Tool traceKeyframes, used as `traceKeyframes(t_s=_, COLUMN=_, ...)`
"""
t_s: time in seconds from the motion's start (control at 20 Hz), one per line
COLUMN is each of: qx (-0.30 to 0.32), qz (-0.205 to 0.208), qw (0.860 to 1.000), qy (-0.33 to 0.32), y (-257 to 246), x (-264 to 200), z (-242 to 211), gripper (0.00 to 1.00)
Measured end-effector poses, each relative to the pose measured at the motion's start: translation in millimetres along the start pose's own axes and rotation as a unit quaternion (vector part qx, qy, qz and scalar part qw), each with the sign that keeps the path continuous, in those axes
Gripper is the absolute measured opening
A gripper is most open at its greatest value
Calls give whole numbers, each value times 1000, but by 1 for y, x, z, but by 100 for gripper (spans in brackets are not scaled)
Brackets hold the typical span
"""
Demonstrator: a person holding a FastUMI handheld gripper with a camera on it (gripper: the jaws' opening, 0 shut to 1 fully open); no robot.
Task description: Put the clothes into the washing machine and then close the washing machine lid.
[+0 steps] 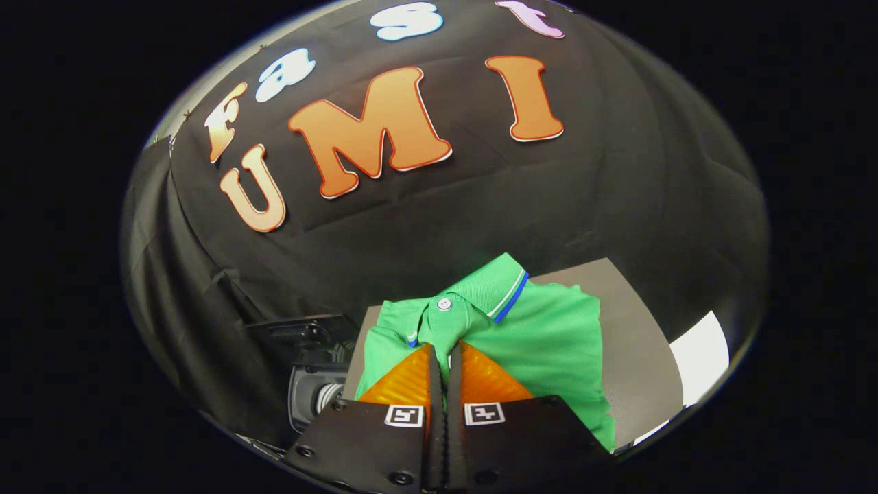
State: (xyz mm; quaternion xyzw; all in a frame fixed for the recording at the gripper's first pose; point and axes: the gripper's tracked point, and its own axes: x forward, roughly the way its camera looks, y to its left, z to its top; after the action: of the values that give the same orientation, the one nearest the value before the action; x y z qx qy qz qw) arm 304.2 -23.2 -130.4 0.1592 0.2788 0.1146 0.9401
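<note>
Green polo shirt [542, 343]: short-knit fabric, ribbed collar edged with white and blue stripes, one pale button at the placket below the collar. It is bunched and lifted, collar uppermost, with the placket fabric pinched between the nearly closed fingers of the gripper [446, 353], its body hanging to the right of them over a grey surface [638, 343].

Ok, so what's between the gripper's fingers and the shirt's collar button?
Only green cloth. In the gripper view the gripper is shut on the green shirt, and the shirt's front runs unbroken from the fingertips to the button.
</note>
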Motion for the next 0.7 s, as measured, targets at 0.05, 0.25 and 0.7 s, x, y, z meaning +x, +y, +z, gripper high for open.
traceKeyframes(t_s=0.05, qx=6, qz=6, qw=1000, qy=-20, y=3, x=-6, z=9, gripper=8)
traceKeyframes(t_s=0.25, qx=12, qz=19, qw=999, qy=-48, y=23, x=-28, z=24, gripper=9)
traceKeyframes(t_s=0.7, qx=-15, qz=19, qw=991, qy=-132, y=109, x=-91, z=58, gripper=8)
